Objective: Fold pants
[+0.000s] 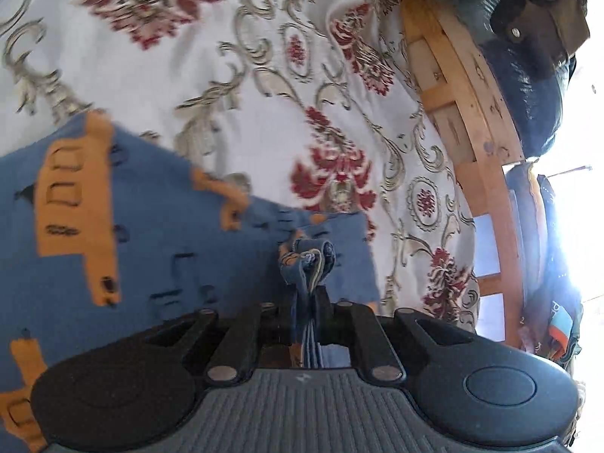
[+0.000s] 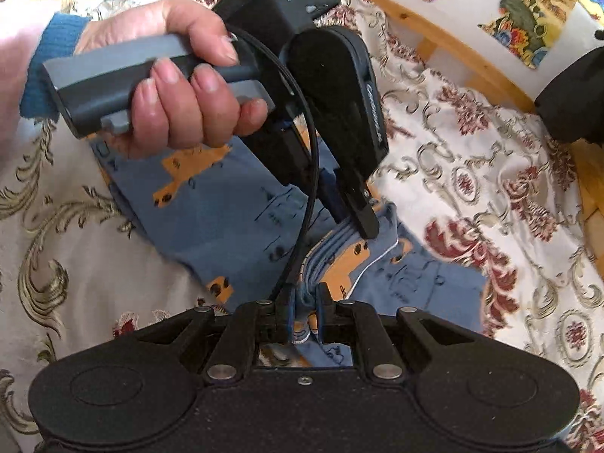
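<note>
The pants (image 1: 158, 219) are blue with orange vehicle prints and lie on a cream floral cloth (image 1: 234, 75). My left gripper (image 1: 306, 294) is shut on a bunched edge of the pants, with fabric folds sticking out past its tips. My right gripper (image 2: 304, 298) is shut on another bunched edge of the same pants (image 2: 211, 211). In the right wrist view the left gripper (image 2: 358, 222) shows from the side, held by a hand (image 2: 177, 87), pinching the cloth just beyond my right tips. A thin white drawstring (image 2: 372, 264) hangs from the bunched fabric.
A curved wooden frame (image 1: 464, 87) borders the cloth at the right, with dark bags (image 1: 528, 87) behind it. In the right wrist view the same wooden rim (image 2: 445, 45) runs along the top right, with a colourful picture (image 2: 521, 7) and a dark object (image 2: 573, 94) beyond.
</note>
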